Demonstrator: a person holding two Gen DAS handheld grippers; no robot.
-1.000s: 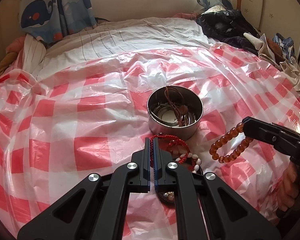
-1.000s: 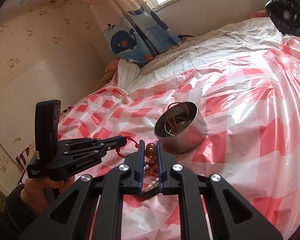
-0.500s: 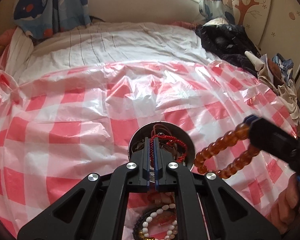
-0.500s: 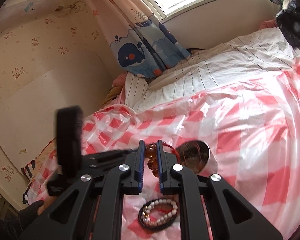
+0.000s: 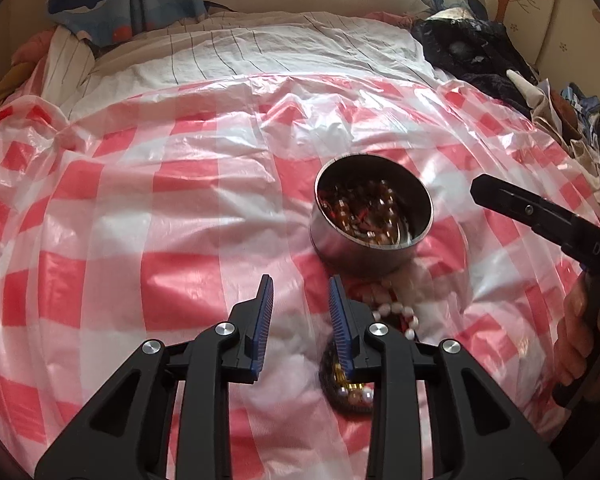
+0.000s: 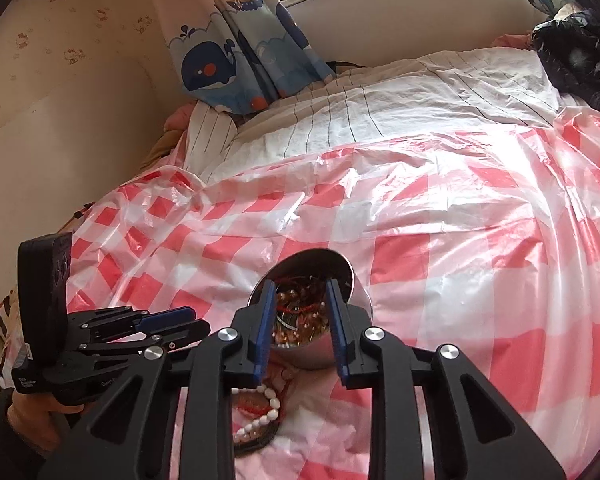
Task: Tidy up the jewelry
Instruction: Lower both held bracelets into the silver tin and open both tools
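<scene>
A round steel tin stands on the red-and-white checked plastic sheet. Amber beads and red cord lie inside it. My left gripper is open and empty, low over the sheet just left of and nearer than the tin. A white pearl bracelet and a dark beaded piece lie beside its right finger. My right gripper is open and empty, directly above the tin; the pearl bracelet lies below it. The right gripper also shows in the left wrist view.
The sheet covers a bed with a striped white cover behind. Dark clothes are piled at the far right. Whale-print curtains hang at the back. The left gripper and its hand are at the lower left of the right wrist view.
Both grippers have opened. The red cord bracelet left the left gripper and the amber bead bracelet left the right one; both now lie in the tin. The left gripper has drawn back.
</scene>
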